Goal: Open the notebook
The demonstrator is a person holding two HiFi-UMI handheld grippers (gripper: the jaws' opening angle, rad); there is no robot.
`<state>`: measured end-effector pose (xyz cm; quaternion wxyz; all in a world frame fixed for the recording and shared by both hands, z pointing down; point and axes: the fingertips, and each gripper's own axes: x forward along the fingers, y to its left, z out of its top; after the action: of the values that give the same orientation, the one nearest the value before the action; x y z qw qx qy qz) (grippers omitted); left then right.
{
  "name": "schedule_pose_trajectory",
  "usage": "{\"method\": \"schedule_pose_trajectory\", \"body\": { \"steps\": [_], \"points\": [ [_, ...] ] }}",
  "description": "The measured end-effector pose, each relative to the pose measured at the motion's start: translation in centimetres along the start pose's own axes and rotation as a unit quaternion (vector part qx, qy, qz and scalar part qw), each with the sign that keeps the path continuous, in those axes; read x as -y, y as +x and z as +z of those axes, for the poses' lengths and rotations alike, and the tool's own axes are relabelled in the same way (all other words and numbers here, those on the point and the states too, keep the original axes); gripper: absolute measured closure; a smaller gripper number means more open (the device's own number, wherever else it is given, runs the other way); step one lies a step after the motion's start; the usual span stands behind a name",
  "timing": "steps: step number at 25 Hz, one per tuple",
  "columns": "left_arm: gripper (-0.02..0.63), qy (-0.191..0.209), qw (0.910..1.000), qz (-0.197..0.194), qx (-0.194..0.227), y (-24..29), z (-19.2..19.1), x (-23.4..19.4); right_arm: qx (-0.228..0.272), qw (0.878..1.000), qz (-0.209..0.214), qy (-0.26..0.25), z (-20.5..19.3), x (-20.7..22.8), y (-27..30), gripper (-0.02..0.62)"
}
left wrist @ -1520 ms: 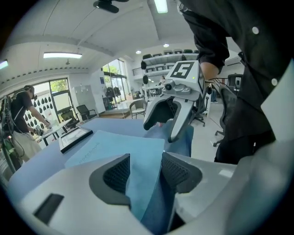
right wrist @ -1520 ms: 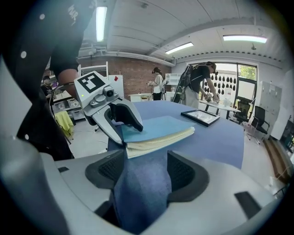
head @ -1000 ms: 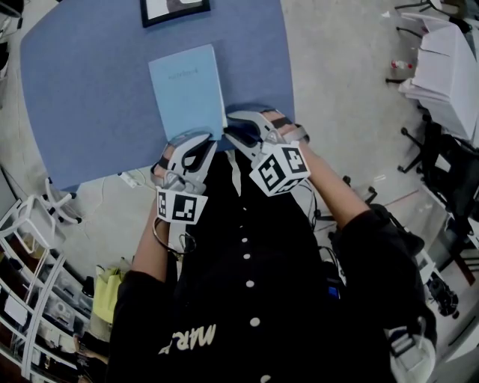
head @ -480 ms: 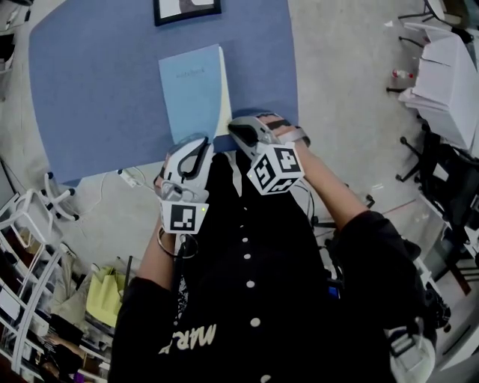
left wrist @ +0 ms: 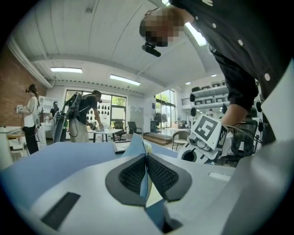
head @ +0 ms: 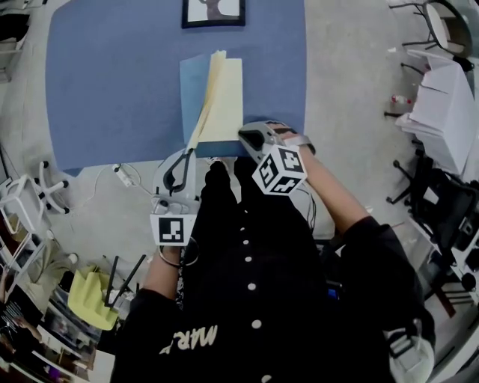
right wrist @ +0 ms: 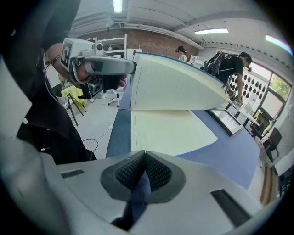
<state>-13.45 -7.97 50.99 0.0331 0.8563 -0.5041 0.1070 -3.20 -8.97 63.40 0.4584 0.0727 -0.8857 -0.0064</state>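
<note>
1. Lying at the near edge of the blue counter (head: pixel 112 90), the notebook (head: pixel 223 112) is partly open. Its light blue cover (head: pixel 191 93) is raised off the cream pages and hinges along the left side, and a few leaves have fanned up with it.
2. One cream page (right wrist: pixel 170 131) lies flat and bare beneath the raised cover.
3. The left gripper (head: pixel 189 149) holds the cover at its near corner. Its jaws are pressed together on the thin blue sheet, which stands upright between the ribbed pads (left wrist: pixel 134 174).
4. The right gripper (head: pixel 244 135) sits at the notebook's near right corner, pointing steeply down. Its jaws are closed tight on a thin blue edge there, with the cream page starting just beyond the tips.
5. The right gripper's marker cube (head: pixel 279 169) faces up, just off the counter's near edge.
6. A framed picture (head: pixel 213 11) lies at the counter's far edge, well apart from the notebook.
7. A yellow cloth (head: pixel 90 295) lies on the floor to the left.
</note>
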Motion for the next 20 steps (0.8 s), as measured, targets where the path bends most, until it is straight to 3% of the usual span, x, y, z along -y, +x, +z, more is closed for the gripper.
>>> {"method": "schedule_pose_trajectory", "body": {
  "steps": [4,7,11,17,20],
  "points": [
    [0.591,-0.061,0.996,0.065,0.005,-2.7,-0.9,-3.6,-0.011,1.0,0.013,-0.004,0.6,-0.3,0.4,0.588],
    [0.589,-0.127,0.9848,0.116,0.02,-4.1,-1.3,-6.5,-0.017,1.0,0.018,-0.007,0.9,-0.4,0.8,0.588],
    [0.589,-0.181,0.9689,0.168,0.012,-6.0,-3.6,-9.5,-0.021,0.999,0.025,-0.016,1.2,-0.6,1.2,0.588],
    [0.586,-0.271,0.9407,0.204,-0.009,-7.0,-7.3,-12.4,-0.022,0.999,0.024,-0.022,1.2,-0.4,0.9,0.588],
    [0.581,-0.338,0.9165,0.212,-0.03,-7.3,-10.0,-13.5,-0.021,0.999,0.025,-0.026,1.3,-0.5,1.1,0.588]
  ]
}}
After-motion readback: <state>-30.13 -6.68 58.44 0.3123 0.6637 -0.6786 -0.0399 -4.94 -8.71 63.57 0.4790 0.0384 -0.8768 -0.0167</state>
